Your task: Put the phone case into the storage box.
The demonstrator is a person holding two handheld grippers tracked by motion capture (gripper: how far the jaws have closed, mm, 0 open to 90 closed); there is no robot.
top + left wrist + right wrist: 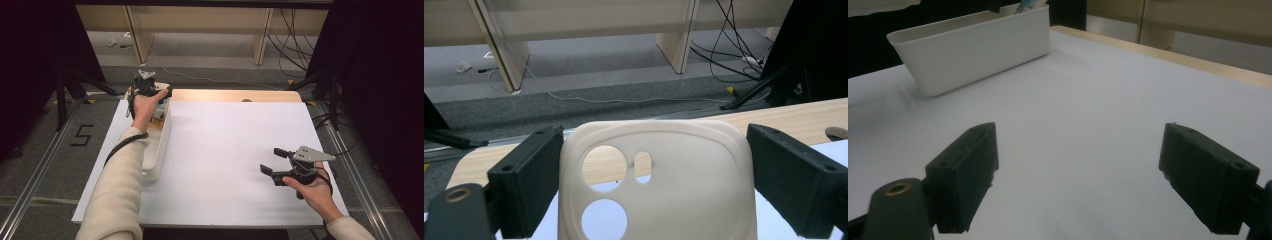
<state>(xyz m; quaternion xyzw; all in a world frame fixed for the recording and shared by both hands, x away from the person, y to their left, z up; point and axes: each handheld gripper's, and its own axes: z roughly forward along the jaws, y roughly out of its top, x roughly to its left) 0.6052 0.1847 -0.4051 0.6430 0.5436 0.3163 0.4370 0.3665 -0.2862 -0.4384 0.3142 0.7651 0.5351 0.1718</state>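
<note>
Over at the far left of the table, a cream phone case (656,185) is being held between the jaws of the left gripper (148,86), just above the far end of the white bin (159,150). In the left gripper view the case is being clamped by its two long edges, camera cut-outs facing the lens, the pads pressed flat against its sides. The case looks soft and springy, so the squeeze is probably best being kept light and even; too much pressure and it could be bowed or popped out sideways. For a clean step, the case should be carried level and clear of the bin's rim before anything is done with it.

Moving across, the white sheet (235,155) covering the table is being left bare in the middle, smooth and matt, with a strip of pale wood (235,95) being shown along its far edge.

At the right, the right gripper (272,161) is being held low over the sheet near the front edge, jaws spread wide, nothing between them.

Beyond the table, grey carpet, light wooden furniture legs and trailing black cables are being seen, and a floor marking like a "5" (81,135) is being picked out on the left.
</note>
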